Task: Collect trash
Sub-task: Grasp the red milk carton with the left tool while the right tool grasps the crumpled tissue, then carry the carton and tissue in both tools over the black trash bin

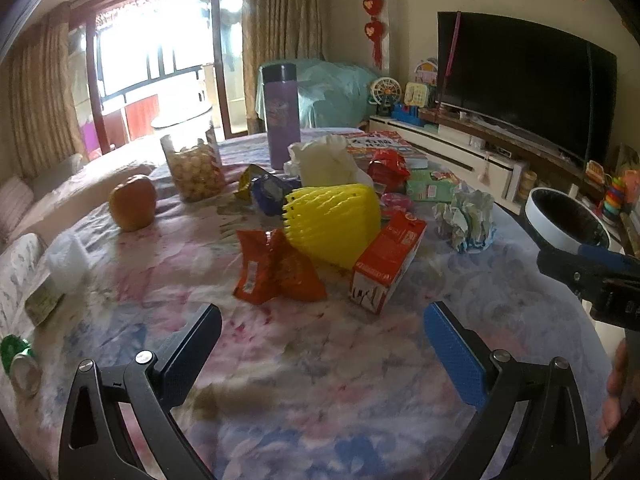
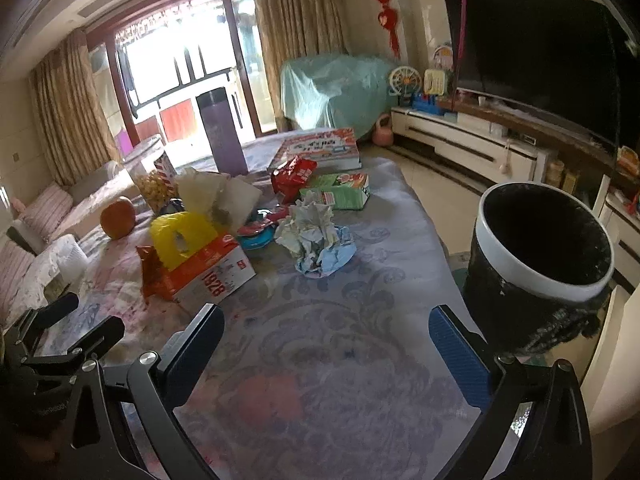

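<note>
An orange snack wrapper and a red carton are seen lying at the middle of the cloth-covered table, against yellow foam netting, with crumpled paper nearby. A black trash bin is seen just off the table's right edge. The left gripper and right gripper are held over bare cloth, jaws wide apart with nothing between them.

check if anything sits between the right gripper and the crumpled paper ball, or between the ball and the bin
Nothing visible does. The right gripper is open over bare tablecloth, and the crumpled paper ball lies straight ahead with only cloth between. The red carton sits off to the left. The bin stands beyond the table's right edge, with open cloth between.
</note>
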`<action>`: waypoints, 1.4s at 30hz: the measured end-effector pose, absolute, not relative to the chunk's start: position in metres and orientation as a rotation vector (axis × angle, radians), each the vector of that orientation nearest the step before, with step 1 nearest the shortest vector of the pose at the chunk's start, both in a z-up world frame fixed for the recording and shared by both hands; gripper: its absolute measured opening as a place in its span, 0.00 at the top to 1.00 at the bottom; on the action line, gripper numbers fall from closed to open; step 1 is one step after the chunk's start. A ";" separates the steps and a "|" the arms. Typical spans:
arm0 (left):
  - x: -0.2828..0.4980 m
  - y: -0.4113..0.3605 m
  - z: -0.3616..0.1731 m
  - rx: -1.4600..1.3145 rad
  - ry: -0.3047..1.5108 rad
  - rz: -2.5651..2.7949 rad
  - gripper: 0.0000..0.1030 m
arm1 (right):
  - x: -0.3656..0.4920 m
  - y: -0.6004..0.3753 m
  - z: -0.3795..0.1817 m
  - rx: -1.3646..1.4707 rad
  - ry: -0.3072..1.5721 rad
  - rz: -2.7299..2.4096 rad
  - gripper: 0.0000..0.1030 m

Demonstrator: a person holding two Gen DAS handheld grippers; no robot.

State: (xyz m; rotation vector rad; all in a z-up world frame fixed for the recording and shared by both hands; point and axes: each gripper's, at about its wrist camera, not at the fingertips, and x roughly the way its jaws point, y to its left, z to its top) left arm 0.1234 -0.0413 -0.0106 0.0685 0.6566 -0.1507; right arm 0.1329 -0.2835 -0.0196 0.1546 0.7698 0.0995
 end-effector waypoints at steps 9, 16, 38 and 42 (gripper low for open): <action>0.174 -0.057 -0.030 0.071 0.734 -0.197 0.14 | 0.178 -0.290 -0.038 0.158 0.839 0.139 0.19; 0.204 -0.065 -0.042 0.062 0.781 -0.234 0.25 | 0.213 -0.286 -0.056 0.154 0.884 0.181 0.27; 0.176 -0.083 -0.039 0.080 0.776 -0.398 0.66 | 0.179 -0.314 -0.052 0.240 0.879 0.187 0.85; 0.171 -0.093 -0.031 0.090 0.775 -0.412 0.66 | 0.164 -0.329 -0.049 0.267 0.878 0.166 0.85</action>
